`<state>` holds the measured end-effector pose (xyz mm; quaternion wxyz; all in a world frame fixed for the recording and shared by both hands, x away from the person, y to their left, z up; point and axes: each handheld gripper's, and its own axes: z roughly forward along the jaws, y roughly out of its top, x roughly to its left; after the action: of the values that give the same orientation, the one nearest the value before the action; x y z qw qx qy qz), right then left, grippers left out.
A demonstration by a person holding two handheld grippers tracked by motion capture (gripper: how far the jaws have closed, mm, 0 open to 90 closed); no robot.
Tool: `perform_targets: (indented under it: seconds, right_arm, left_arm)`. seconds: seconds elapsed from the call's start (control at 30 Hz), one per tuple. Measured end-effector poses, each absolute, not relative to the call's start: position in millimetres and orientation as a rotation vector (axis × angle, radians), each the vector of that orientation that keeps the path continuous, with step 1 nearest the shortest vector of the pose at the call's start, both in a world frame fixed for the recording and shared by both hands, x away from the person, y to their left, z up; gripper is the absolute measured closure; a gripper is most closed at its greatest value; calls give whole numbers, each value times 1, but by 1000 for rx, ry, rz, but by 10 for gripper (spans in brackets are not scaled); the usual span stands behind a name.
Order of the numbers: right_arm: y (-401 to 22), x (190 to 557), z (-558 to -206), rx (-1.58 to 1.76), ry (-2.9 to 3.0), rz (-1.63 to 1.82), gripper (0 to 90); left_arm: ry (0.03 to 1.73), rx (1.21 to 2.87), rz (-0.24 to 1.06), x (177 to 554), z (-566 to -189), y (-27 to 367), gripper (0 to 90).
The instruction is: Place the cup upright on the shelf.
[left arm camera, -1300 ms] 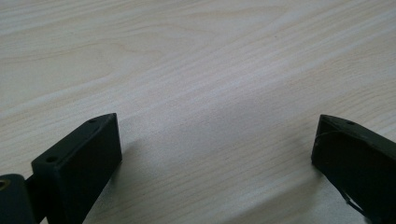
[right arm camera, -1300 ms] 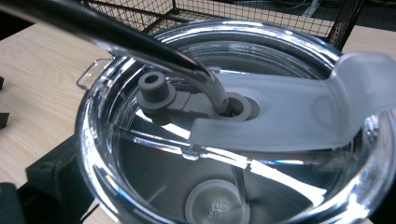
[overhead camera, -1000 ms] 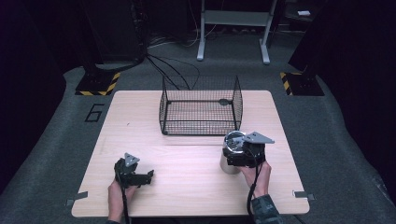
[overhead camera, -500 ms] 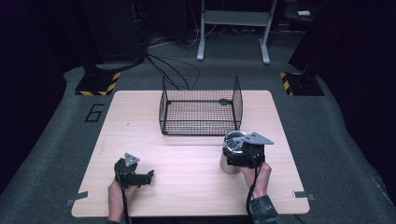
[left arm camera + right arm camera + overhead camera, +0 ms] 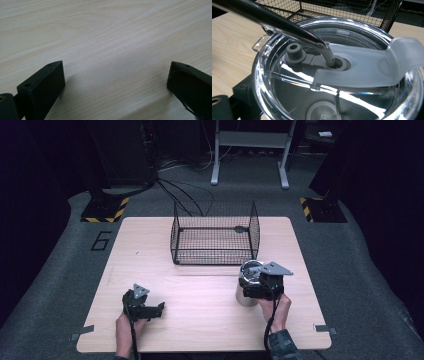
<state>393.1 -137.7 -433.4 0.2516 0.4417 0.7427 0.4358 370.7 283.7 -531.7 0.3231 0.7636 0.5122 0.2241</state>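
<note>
Overhead, right gripper [image 5: 256, 287] clasped steel tumbler [image 5: 246, 287], wire basket [image 5: 215, 237] just beyond; left gripper [image 5: 150, 309] rested on table [image 5: 200, 320] | left gripper view: jaws spread over bare wood | right gripper view: tumbler's clear lid [image 5: 337, 75] and straw [image 5: 287, 25] directly ahead, jaw beside it.

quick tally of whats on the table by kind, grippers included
wire basket: 1
steel tumbler with clear lid and metal straw: 1
handheld grippers: 2, the left gripper open over bare wood, the right gripper around the tumbler
total: 4
</note>
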Motion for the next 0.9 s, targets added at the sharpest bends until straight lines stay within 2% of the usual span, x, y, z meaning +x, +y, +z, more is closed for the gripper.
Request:
perform_targets:
  seconds: [0.9]
  right_arm:
    - [-141,392,-410,1170,2031,1185,36]
  left_arm:
    - [1344,2004,588,371,-532,284,15]
